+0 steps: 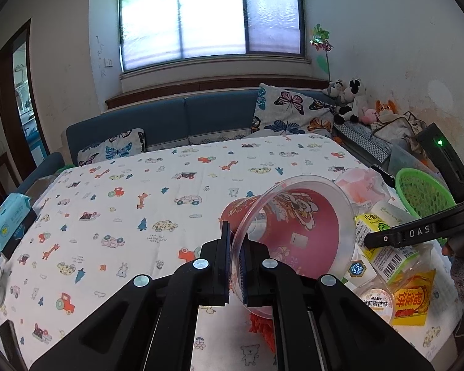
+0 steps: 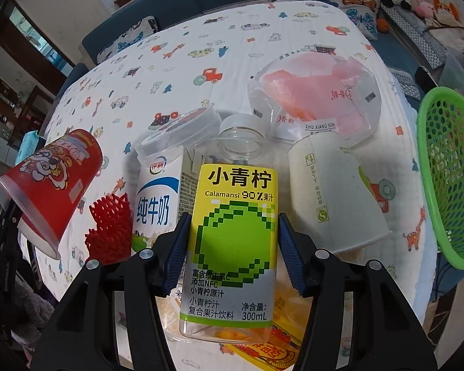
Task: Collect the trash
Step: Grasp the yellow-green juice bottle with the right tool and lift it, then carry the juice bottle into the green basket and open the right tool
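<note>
A red printed plastic cup [image 1: 294, 222] hangs tilted above the patterned tablecloth [image 1: 123, 216], and my left gripper [image 1: 235, 241] is shut on its clear rim. The right wrist view shows the same cup [image 2: 55, 182] at the left, mouth down and towards the camera. A clear juice bottle with a yellow-green lime label [image 2: 238, 185] lies on the pile of trash, neck pointing away. My right gripper [image 2: 232, 238] straddles its middle, with both blue pads against its sides. In the left wrist view the bottle [image 1: 368, 228] is partly hidden behind the right tool's black body [image 1: 417, 233].
Around the bottle lie a milk carton [image 2: 157, 198], a white paper cup [image 2: 334, 198], a pink-filled plastic bag [image 2: 318, 99], a clear lid [image 2: 176, 136], red foam netting [image 2: 108, 232] and a yellow packet [image 2: 263, 349]. A green mesh basket [image 2: 448, 185] stands at the table's right edge. A wipes pack [image 1: 6, 216] lies far left.
</note>
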`<state>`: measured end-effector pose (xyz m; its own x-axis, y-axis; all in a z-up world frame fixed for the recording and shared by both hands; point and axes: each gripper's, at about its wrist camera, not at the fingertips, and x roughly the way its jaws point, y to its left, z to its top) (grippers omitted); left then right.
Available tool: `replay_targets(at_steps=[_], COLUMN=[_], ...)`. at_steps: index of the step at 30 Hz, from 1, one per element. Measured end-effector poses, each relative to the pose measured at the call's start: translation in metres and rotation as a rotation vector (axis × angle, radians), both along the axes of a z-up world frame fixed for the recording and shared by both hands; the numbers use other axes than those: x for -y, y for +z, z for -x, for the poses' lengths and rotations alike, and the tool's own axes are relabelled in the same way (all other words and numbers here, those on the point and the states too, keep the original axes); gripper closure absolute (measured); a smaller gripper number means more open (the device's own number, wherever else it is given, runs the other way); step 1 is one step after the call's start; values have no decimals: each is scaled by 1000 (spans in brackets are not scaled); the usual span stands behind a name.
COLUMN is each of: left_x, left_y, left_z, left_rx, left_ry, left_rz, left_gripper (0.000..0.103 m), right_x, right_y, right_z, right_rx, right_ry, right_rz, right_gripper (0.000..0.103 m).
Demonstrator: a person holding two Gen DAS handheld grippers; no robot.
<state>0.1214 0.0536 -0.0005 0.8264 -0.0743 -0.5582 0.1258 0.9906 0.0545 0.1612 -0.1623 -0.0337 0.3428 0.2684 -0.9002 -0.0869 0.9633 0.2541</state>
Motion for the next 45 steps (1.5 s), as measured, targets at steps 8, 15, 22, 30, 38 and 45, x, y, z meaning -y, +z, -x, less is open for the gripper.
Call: replay_targets(at_steps=[8,15,22,30,38,45], left_x=[9,32,49,82,137,179], left_y=[12,25,34,47,57,60], left_z=[3,2,0,-6,-28,-54], left_rx=[23,41,48,53,57,38], left_ry=[-14,-32,-38,-98,-175,-211], left_rz=[-12,-20,-17,-25,-28,-10], left_gripper=[98,98,98,98,98,98], right_x=[15,30,48,108,216,270], right_y=[24,61,77,95,53,-33], right_z=[14,31,40,40,20,-11], right_rx=[61,152,192,260,213,25], right_ry=[2,28,32,-73,-275,-330], right_rz=[-54,-107,-170,-127,14,73], right_gripper=[48,49,49,49,49,48])
